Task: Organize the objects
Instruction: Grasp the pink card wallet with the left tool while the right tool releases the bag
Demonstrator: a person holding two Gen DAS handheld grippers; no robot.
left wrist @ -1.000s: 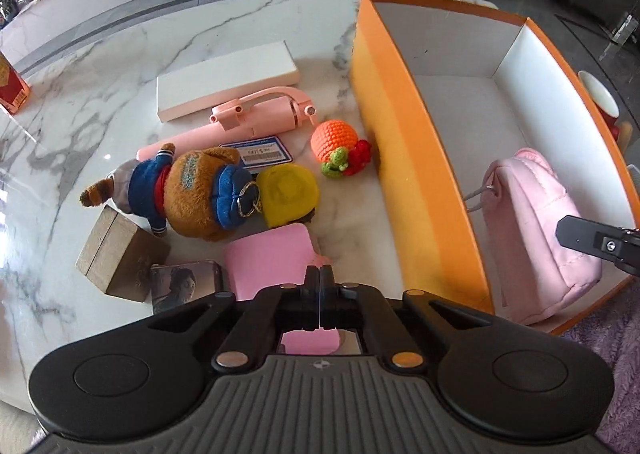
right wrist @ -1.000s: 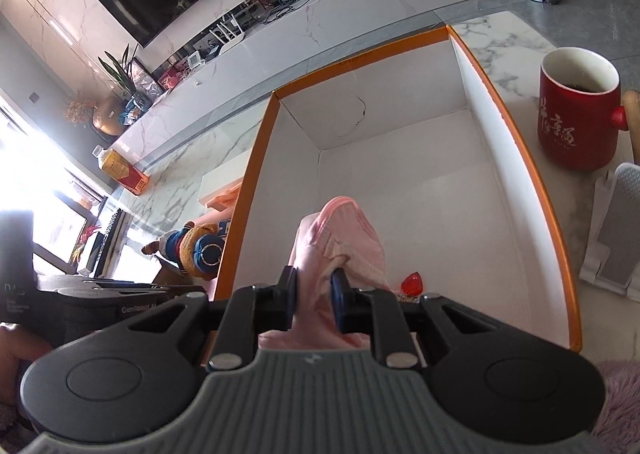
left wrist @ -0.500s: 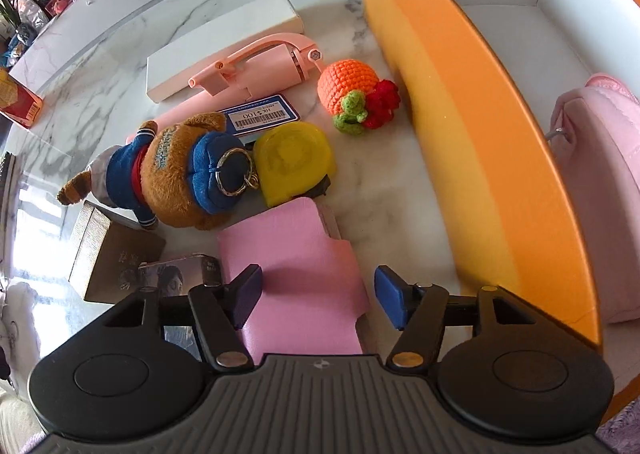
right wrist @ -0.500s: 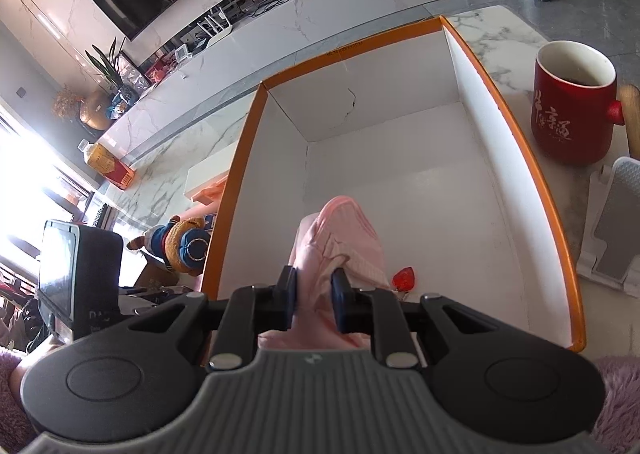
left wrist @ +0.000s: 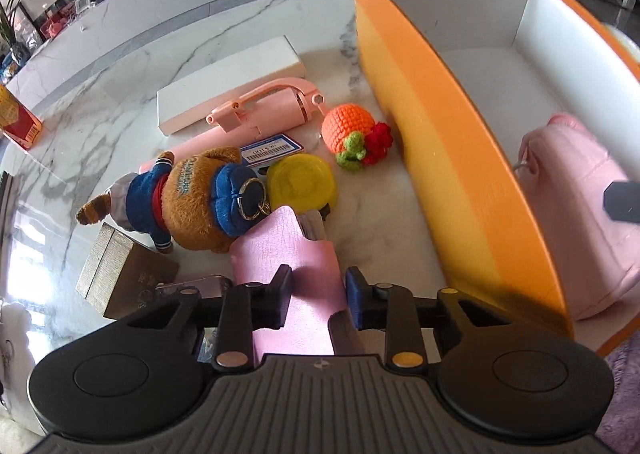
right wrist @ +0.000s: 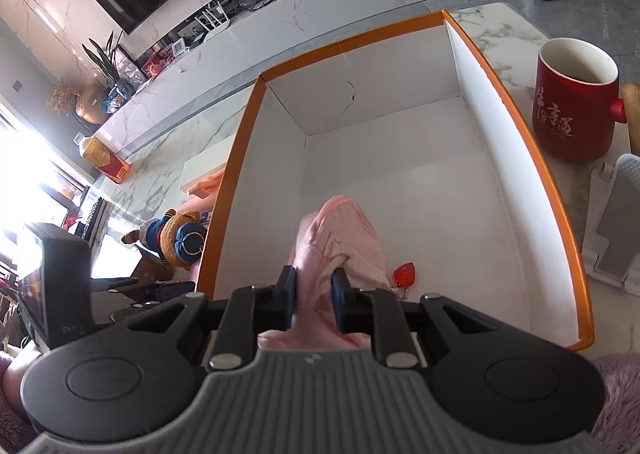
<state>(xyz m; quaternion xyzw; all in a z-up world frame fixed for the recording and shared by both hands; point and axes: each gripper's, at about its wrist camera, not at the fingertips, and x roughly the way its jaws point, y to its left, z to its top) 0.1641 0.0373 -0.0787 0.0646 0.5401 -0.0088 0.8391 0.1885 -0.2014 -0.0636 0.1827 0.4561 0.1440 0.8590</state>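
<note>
Your left claw (left wrist: 315,296) stands part open astride the pink case (left wrist: 292,262) on the bench, whose long axis runs straight ahead between the fingers, not yet gripped; the orange box (left wrist: 452,149) lies to its right; your right claw (right wrist: 313,296) pinches the pink pouch (right wrist: 340,238) inside it.

The left wrist view looks down and forward from close above the white marble table (left wrist: 100,121), facing a cluster of small items beside the tall orange outer wall of the orange-rimmed cardboard box (left wrist: 452,157), which fills its right side. The right wrist view sits low over the near end of that box (right wrist: 236,189) and faces along its white interior toward the far wall. Both views share the box, the soft pink pouch (left wrist: 580,205) (right wrist: 340,230) inside it, and the brown plush bear in blue clothes (left wrist: 192,193) (right wrist: 176,238) on the table.
</note>
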